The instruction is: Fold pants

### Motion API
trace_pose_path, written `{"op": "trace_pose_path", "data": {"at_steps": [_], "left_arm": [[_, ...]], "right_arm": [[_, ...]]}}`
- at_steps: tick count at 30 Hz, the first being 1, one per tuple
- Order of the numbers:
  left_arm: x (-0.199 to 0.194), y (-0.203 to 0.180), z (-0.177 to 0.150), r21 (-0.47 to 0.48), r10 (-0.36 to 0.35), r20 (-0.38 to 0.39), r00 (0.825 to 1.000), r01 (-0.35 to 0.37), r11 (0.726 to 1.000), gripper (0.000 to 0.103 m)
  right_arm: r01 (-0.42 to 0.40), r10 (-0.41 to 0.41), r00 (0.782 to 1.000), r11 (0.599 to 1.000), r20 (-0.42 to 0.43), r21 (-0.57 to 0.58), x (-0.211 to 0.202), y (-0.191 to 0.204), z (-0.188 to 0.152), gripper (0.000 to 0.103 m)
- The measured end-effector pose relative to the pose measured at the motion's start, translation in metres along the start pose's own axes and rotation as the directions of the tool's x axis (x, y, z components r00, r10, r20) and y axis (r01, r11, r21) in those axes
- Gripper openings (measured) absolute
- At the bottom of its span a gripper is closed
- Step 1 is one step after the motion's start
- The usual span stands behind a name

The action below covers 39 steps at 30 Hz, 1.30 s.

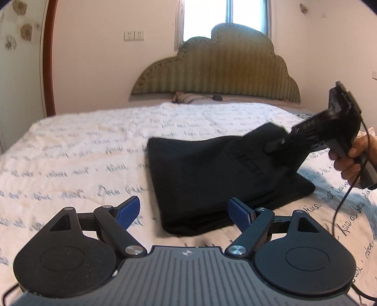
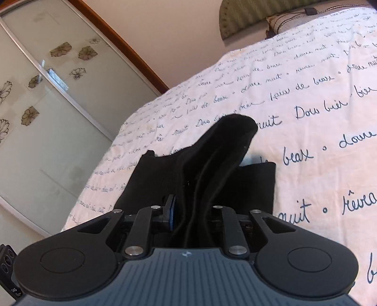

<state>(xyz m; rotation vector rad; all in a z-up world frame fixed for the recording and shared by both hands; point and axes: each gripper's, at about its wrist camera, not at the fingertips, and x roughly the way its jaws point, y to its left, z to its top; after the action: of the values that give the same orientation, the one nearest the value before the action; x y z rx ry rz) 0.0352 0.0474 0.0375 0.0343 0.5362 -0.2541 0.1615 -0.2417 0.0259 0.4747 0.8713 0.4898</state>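
Note:
Black pants point(image 1: 212, 179) lie folded on the bed's white script-printed cover point(image 1: 82, 146). My left gripper point(image 1: 186, 211) is open and empty, just in front of the pants' near edge, with blue pads point(image 1: 128, 211) spread wide. My right gripper point(image 1: 273, 147) is shut on the pants' right end and lifts it off the bed. In the right wrist view the black cloth point(image 2: 212, 169) bunches up between the fingers point(image 2: 170, 211) of the right gripper point(image 2: 193, 211).
A padded green headboard point(image 1: 216, 70) and a pillow point(image 1: 188, 97) are at the far end of the bed. A window point(image 1: 226, 16) is above. A sliding wardrobe door with flower prints point(image 2: 47, 94) stands beside the bed.

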Motion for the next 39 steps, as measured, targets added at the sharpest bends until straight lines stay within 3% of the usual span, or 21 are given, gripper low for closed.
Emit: {"op": "trace_pose_path", "data": {"at_steps": [2,4,7,8,10,11,14,16,18,23,24,25,26,27,28,30,32,35,37,39], "left_arm": [[0.006,0.002,-0.001,-0.038,-0.006,-0.028,1.000,0.004,0.999,0.085],[0.008,0.006,0.000,-0.077,-0.012,-0.046,0.999,0.008,0.997,0.085],[0.007,0.016,0.004,-0.120,-0.024,-0.052,0.998,0.017,0.993,0.085],[0.009,0.022,0.007,-0.142,-0.030,-0.055,0.998,0.022,0.990,0.085],[0.017,0.042,0.016,-0.234,-0.072,-0.069,0.995,0.054,0.971,0.085],[0.024,0.054,0.020,-0.303,-0.113,-0.080,0.990,0.083,0.949,0.085],[0.060,0.091,0.023,-0.550,-0.236,-0.143,0.961,0.121,0.827,0.084],[0.081,0.104,0.022,-0.640,-0.317,-0.151,0.936,0.152,0.753,0.084],[0.098,0.108,0.023,-0.680,-0.357,-0.153,0.922,0.164,0.715,0.084],[0.129,0.109,0.030,-0.713,-0.391,-0.143,0.909,0.179,0.678,0.084],[0.133,0.109,0.031,-0.718,-0.381,-0.139,0.914,0.172,0.674,0.079],[0.135,0.109,0.032,-0.721,-0.356,-0.144,0.923,0.148,0.677,0.059],[0.137,0.107,0.033,-0.708,-0.312,-0.178,0.933,0.098,0.699,0.042],[0.141,0.104,0.032,-0.691,-0.288,-0.226,0.931,0.055,0.721,0.029],[0.139,0.101,0.032,-0.685,-0.271,-0.225,0.936,0.046,0.727,0.026],[0.131,0.087,0.039,-0.630,-0.215,-0.245,0.946,0.013,0.777,0.023],[0.118,0.074,0.047,-0.587,-0.170,-0.248,0.954,-0.009,0.809,0.018],[0.105,0.062,0.051,-0.531,-0.145,-0.228,0.963,0.002,0.848,0.018],[0.113,0.067,0.041,-0.533,-0.147,-0.251,0.957,-0.010,0.846,0.024],[0.119,0.079,0.029,-0.598,-0.192,-0.234,0.953,0.015,0.802,0.029]], "right_arm": [[0.035,-0.033,0.999,0.999,-0.041,0.033,0.011,-0.012,-0.002,0.023],[-0.006,0.007,1.000,0.996,-0.017,0.091,0.004,-0.021,-0.003,0.024],[0.010,-0.015,0.998,0.996,0.054,0.094,-0.017,-0.021,-0.005,0.029],[0.013,-0.020,0.997,0.995,0.068,0.098,-0.024,-0.024,-0.006,0.035],[0.018,-0.028,0.997,0.992,0.073,0.126,-0.032,-0.033,-0.006,0.055],[0.018,-0.028,0.997,0.990,0.071,0.140,-0.033,-0.038,-0.005,0.068],[-0.011,0.000,0.999,0.976,0.050,0.215,-0.034,-0.057,-0.004,0.069],[-0.065,0.061,0.998,0.960,0.022,0.271,-0.028,-0.068,-0.005,0.069],[-0.095,0.104,0.995,0.949,-0.013,0.300,-0.020,-0.070,-0.009,0.069],[-0.165,0.185,0.982,0.940,-0.038,0.297,-0.005,-0.064,-0.010,0.071],[-0.171,0.190,0.981,0.942,-0.037,0.290,-0.003,-0.062,-0.010,0.071],[-0.172,0.191,0.981,0.945,-0.040,0.279,-0.002,-0.060,-0.010,0.071],[-0.159,0.176,0.983,0.954,-0.045,0.255,0.000,-0.057,-0.008,0.064],[-0.125,0.140,0.989,0.967,-0.056,0.223,0.001,-0.053,-0.006,0.039],[-0.105,0.122,0.990,0.975,-0.077,0.195,0.003,-0.052,-0.004,0.032],[-0.100,0.112,0.990,0.985,-0.081,0.143,0.003,-0.044,0.004,0.028],[-0.092,0.096,0.992,0.994,-0.076,0.057,-0.003,-0.028,0.014,0.027],[-0.084,0.084,0.994,0.996,-0.064,-0.007,-0.013,-0.019,0.021,0.027],[-0.063,0.067,0.993,0.997,-0.098,0.038,-0.004,-0.036,0.015,0.027],[-0.100,0.113,0.989,0.986,-0.096,0.133,0.005,-0.060,0.000,0.031]]}}
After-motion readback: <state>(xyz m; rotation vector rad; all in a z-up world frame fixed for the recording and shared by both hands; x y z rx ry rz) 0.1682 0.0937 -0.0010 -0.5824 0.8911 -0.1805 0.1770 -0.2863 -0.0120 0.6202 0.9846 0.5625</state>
